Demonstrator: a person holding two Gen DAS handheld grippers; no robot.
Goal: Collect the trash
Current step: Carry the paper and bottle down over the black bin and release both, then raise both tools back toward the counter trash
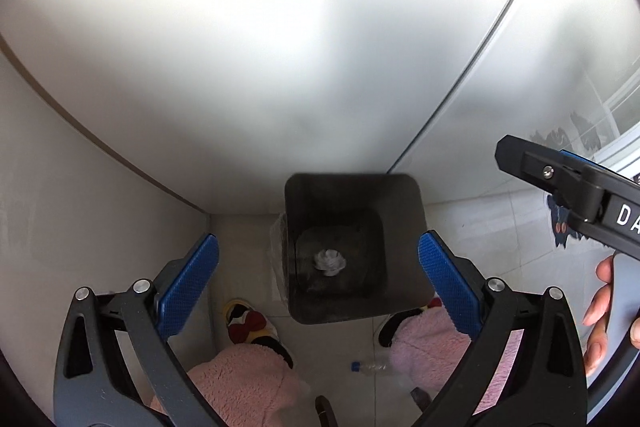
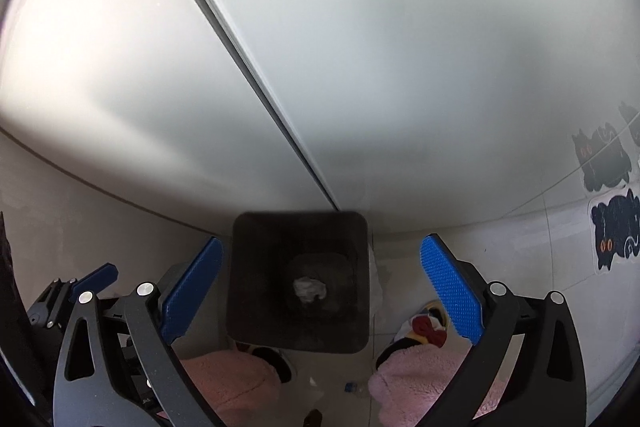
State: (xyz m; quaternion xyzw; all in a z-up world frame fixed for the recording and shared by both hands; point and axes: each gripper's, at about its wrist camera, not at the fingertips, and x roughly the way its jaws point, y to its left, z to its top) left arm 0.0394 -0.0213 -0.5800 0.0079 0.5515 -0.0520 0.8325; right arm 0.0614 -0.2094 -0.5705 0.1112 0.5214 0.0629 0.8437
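Both claws are hanging wide open and empty above the black bin (image 1: 354, 247), left claw (image 1: 318, 281) and right claw (image 2: 322, 293) aimed down into its mouth, likely because the trash was meant to drop straight in. A crumpled white wad (image 1: 329, 259) is lying at the bin's bottom, roughly round with no clear long axis. A plastic bottle (image 1: 370, 367) is lying flat on the floor just in front of the bin, blue cap pointing left, probably next to collect.

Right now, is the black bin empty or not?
Not empty: the black bin stands upright and open-topped, with one crumpled white wad at its bottom.
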